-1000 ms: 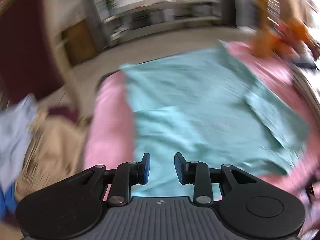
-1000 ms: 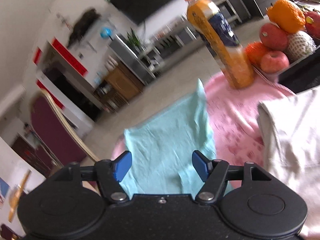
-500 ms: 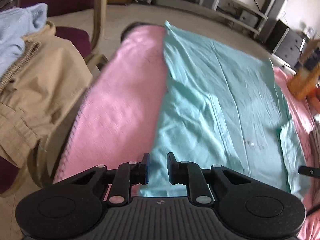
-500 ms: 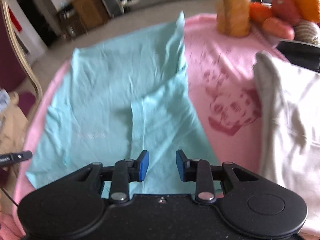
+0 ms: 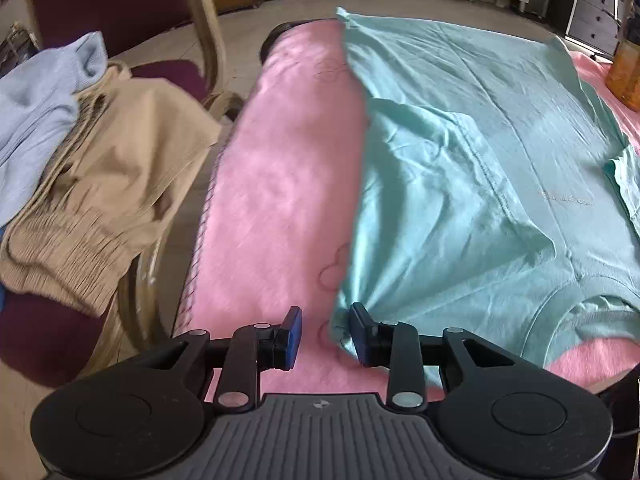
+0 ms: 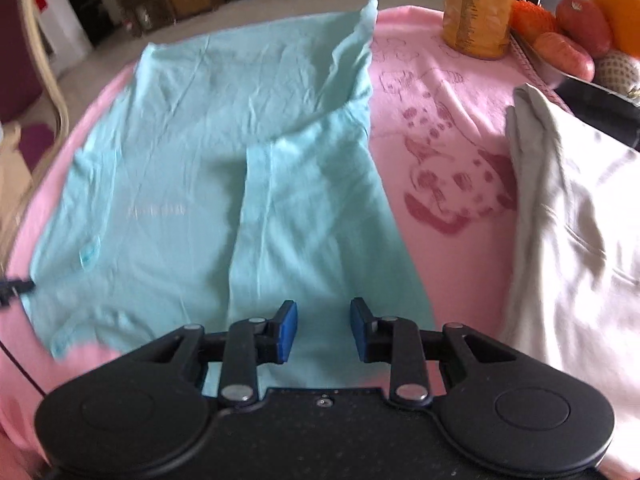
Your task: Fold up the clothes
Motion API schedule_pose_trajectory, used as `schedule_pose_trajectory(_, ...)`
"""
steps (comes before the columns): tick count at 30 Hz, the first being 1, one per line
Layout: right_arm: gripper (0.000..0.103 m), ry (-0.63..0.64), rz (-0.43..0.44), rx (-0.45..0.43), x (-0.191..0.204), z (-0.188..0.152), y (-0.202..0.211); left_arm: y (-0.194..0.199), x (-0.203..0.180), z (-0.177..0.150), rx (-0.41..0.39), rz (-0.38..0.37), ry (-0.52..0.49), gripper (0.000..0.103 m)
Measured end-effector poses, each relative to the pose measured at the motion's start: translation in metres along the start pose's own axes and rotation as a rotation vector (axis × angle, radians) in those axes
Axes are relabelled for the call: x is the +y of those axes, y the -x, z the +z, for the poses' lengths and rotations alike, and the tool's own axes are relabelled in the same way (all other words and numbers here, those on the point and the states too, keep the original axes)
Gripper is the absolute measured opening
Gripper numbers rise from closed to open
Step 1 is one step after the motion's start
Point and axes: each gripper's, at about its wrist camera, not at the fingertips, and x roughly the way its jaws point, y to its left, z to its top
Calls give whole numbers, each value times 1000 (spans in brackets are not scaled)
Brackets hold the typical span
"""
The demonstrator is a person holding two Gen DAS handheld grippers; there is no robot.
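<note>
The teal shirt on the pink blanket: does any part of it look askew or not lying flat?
Yes. The teal shirt is not flat: its far right corner stands up in a crumpled fold, and the part folded over on the right lies slanted. On the pink blanket, the left edge is bunched and wrinkled.

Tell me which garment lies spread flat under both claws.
The teal shirt, spread on the pink blanket. The white garment is bunched at the right; the tan and blue ones are heaped on the chair.

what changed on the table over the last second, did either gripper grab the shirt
Both grippers dropped toward the teal shirt. The left gripper has just been reopening at its near corner; the right gripper narrowed above the folded sleeve. Neither pinches cloth. Shirt, pink blanket and white garment stayed.
</note>
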Motion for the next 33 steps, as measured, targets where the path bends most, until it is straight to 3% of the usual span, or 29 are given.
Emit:
schedule_pose_trajectory(3, 30, -11, 4, -25, -5, -7, 15, 16, 7, -4, -36, 4, 41, 25)
schedule_pose_trajectory(8, 37, -108, 63, -146, -26, -5, 44, 41, 15, -4, -156, -18, 115, 25)
schedule_pose_trajectory(14, 37, -139, 40, -200, -30, 3, 45, 34, 4, 6, -167, -92, 124, 25)
schedule_pose_trajectory(19, 37, -106, 28, -169, -18, 7, 31, 15, -10, 11, -124, -116, 106, 25)
schedule_pose_trajectory(26, 37, -45, -6, -91, -1, 11, 0, -11, -15, 10, -34, -64, 78, 29)
schedule_pose_trajectory(33, 37, -4, -65, -28, 1, 3, -7, -5, -14, 4, -28, -56, 60, 29)
